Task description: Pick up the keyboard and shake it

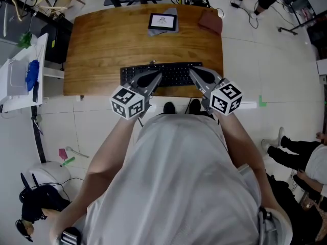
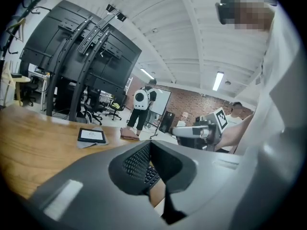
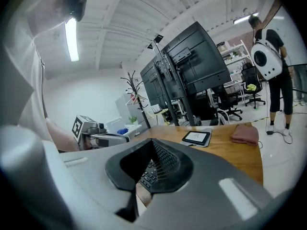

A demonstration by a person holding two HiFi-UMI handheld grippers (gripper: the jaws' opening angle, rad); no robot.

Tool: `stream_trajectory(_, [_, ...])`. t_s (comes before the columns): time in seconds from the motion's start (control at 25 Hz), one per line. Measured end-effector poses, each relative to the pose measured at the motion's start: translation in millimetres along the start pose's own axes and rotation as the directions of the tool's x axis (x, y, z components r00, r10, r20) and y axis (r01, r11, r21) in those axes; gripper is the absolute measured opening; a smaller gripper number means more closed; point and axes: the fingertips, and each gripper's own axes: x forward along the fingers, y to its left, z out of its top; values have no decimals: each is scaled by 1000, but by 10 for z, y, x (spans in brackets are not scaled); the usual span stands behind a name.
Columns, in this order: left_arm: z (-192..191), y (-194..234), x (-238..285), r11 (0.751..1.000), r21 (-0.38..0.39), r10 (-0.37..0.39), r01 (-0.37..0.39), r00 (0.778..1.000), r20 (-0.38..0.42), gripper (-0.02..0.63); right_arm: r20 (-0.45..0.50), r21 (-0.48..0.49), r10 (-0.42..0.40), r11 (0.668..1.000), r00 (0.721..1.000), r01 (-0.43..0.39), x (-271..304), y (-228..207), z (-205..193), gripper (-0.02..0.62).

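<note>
Forearms are holding both tools out over the near edge of the brown wooden table (image 1: 102, 45), each tool carrying a cube with square markers. The left grey two-jaw tool (image 1: 155, 77) is pressing its jaws together with nothing between them, and the right grey two-jaw tool (image 1: 195, 74) is doing likewise. Just past them, the long black computer keyboard (image 1: 173, 74) is lying flat along that near edge, its ends pointing to 9 and 3 o'clock. The left tool's tip is showing over its middle and the right tool's tip toward its 3 o'clock end; whether either is touching it I cannot tell. Farther on, at 12 o'clock from the keyboard, a black-framed tablet with a white screen (image 1: 162, 21) is resting on a grey cloth. At 1 o'clock, a folded reddish-brown cloth (image 1: 210, 21) is sitting by the far corner. Beyond the table, a person wearing a white backpack (image 2: 140, 99) is standing.
</note>
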Motion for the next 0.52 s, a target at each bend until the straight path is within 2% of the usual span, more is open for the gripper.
stream_trajectory(0.52, [-2,207,-87,998,-34,48,-48,999,18,0,-13,-16,43,999,999,-43,163,20,69,2])
